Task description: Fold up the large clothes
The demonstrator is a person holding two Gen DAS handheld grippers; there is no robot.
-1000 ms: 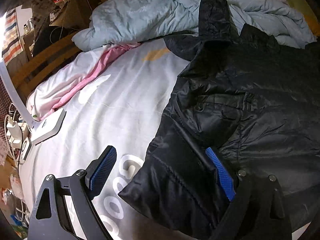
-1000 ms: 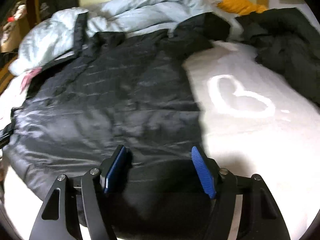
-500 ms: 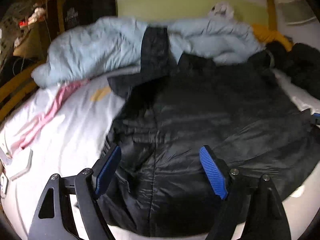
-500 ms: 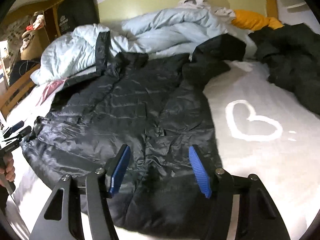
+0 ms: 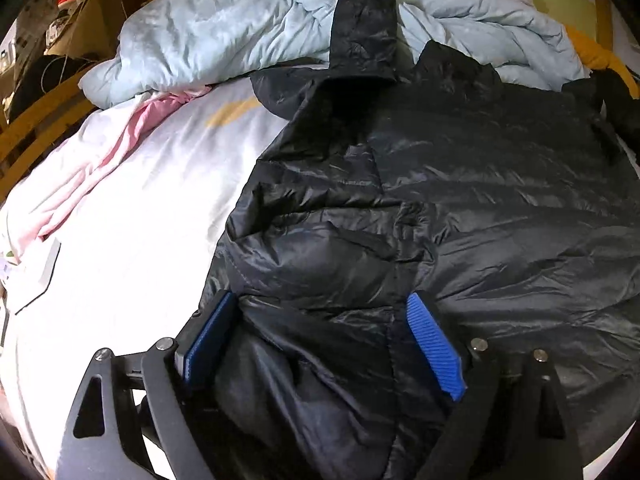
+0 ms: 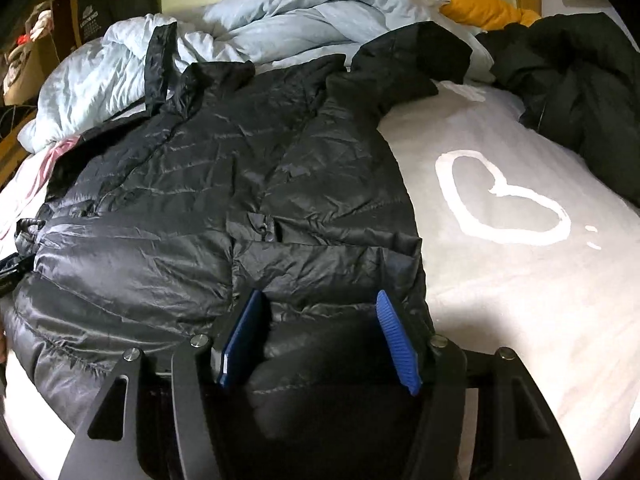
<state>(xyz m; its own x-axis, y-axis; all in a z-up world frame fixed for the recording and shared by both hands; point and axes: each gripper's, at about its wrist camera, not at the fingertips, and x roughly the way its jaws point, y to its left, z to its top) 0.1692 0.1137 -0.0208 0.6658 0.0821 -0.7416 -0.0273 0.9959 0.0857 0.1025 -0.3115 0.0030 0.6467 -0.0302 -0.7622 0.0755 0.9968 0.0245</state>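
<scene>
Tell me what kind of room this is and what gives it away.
Most likely a bedroom. A black puffer jacket lies spread on a bed with a white sheet printed with a heart, a rumpled pale blue duvet is bunched at the far end, and a wooden bed frame shows at the side.

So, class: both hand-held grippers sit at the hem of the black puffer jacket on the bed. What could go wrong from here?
1. The black puffer jacket looks slick and puffy, so the left hand-held gripper, its jaws opening around the hem, may catch only the top layer.
2. One sleeve lies on the light blue duvet, so it may drag bedding along.
3. The right hand-held gripper sits near the side edge, so the fold may skew.
</scene>
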